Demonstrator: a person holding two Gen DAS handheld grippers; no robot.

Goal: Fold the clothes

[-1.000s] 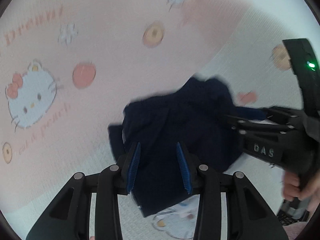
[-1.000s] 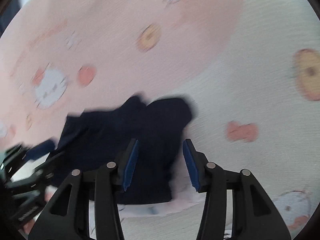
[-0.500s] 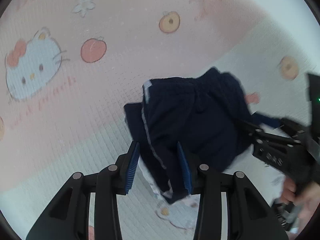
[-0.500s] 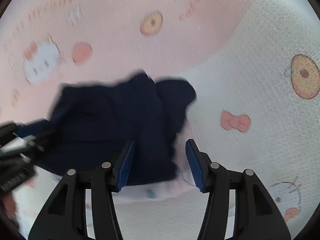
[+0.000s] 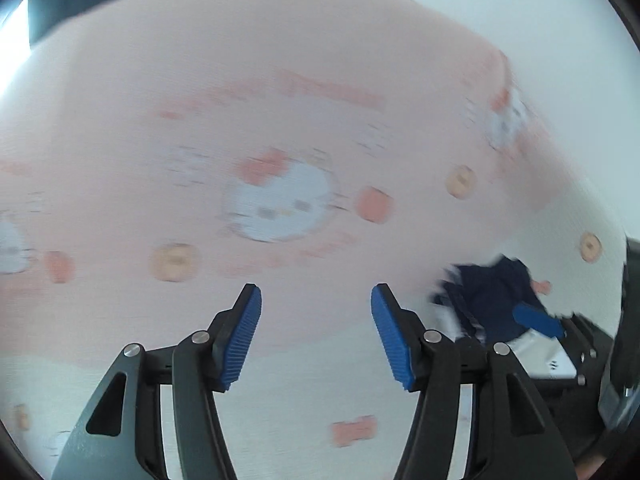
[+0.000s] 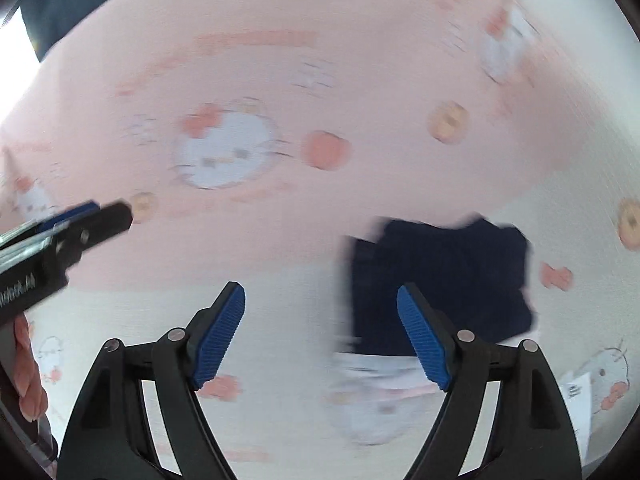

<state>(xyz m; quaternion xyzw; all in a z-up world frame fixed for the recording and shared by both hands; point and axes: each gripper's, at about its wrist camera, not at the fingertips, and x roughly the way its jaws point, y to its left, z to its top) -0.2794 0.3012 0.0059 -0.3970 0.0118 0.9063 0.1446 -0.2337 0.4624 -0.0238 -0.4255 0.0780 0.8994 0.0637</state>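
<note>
My left gripper (image 5: 316,332) and right gripper (image 6: 320,336) are both spread and hold nothing. The folded navy garment (image 6: 440,280) lies on the patterned bedsheet (image 6: 320,60).

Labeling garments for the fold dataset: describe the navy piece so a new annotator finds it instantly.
Start from the pink-and-white Hello Kitty bedsheet that fills the view. Where its pink band meets the white area, toward the right, lies the folded navy garment, resting partly on a white printed garment. It is the only dark item on the sheet.
</note>
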